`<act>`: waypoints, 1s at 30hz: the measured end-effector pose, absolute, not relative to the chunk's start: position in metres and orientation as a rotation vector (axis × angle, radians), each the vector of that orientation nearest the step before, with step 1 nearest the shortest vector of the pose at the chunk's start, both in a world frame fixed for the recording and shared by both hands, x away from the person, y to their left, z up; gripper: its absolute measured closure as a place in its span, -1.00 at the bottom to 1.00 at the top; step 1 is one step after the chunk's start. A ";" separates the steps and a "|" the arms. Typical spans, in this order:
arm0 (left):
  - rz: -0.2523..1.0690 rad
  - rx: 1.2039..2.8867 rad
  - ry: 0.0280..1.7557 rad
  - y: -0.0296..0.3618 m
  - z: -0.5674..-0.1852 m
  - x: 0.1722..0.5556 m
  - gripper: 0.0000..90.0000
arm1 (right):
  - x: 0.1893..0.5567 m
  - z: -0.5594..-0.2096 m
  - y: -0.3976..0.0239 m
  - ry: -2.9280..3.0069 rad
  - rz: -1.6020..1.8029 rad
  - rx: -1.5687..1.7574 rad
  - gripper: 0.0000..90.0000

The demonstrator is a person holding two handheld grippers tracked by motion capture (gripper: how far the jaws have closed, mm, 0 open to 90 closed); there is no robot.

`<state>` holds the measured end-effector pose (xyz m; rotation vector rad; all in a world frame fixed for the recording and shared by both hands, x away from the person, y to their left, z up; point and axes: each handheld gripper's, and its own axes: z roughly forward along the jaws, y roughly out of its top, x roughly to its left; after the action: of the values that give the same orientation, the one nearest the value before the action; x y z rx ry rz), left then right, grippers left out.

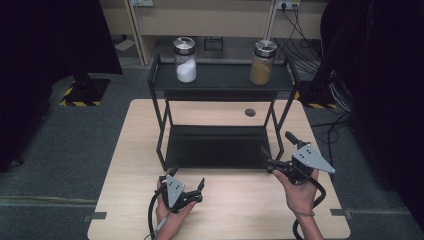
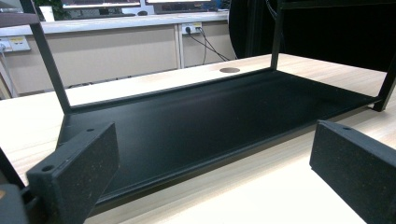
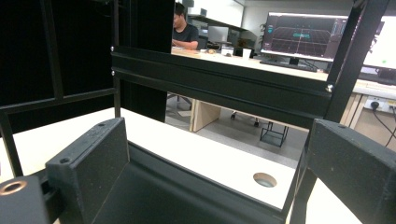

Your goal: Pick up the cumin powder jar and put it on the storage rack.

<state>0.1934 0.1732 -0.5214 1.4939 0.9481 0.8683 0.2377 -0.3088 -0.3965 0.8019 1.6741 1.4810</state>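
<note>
Two hand-held grippers hover over a light wooden table (image 1: 125, 165) in the high view, each held by a hand coming in from the bottom edge. The left gripper (image 1: 188, 182) sits near the table's front edge, jaws spread apart and empty, just in front of a black two-tier metal rack (image 1: 155, 80). The right gripper (image 1: 277, 149) is raised beside the rack's front right leg, jaws also apart with nothing between them. On the rack's top shelf stand two lidded glass jars, well apart: a jar of white powder (image 1: 185, 60) at the left and a jar of brown powder (image 1: 263, 63) at the right. The lower shelf (image 1: 215, 145) is bare.

In the left gripper view, the two black jaws stand wide apart low over the table, looking across the rack's flat lower shelf (image 2: 210, 116).

In the right gripper view, the jaws are likewise parted and empty, close to the rack's right leg (image 3: 348, 60), with the upper shelf's front rail (image 3: 219, 81) crossing above. A round hole in the tabletop (image 3: 265, 179) shows between the jaws.
</note>
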 end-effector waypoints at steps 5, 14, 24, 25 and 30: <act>0.870 1.492 0.949 0.173 -0.522 0.193 -0.99 | 0.236 -0.400 -0.311 1.675 1.477 0.809 -0.87; 0.869 1.493 0.951 0.173 -0.521 0.193 -0.99 | 0.231 -0.407 -0.313 1.699 1.465 0.809 -0.87; 0.871 1.492 0.951 0.173 -0.521 0.193 -0.99 | 0.227 -0.416 -0.313 1.723 1.461 0.815 -0.87; 0.871 1.492 0.950 0.173 -0.522 0.193 -0.99 | 0.227 -0.417 -0.313 1.725 1.460 0.815 -0.87; 0.872 1.493 0.950 0.173 -0.521 0.193 -0.99 | 0.226 -0.421 -0.314 1.735 1.458 0.824 -0.87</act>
<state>0.1931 0.1726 -0.5214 1.4934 0.9499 0.8716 0.2259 -0.3138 -0.4215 0.8237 1.7352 1.4584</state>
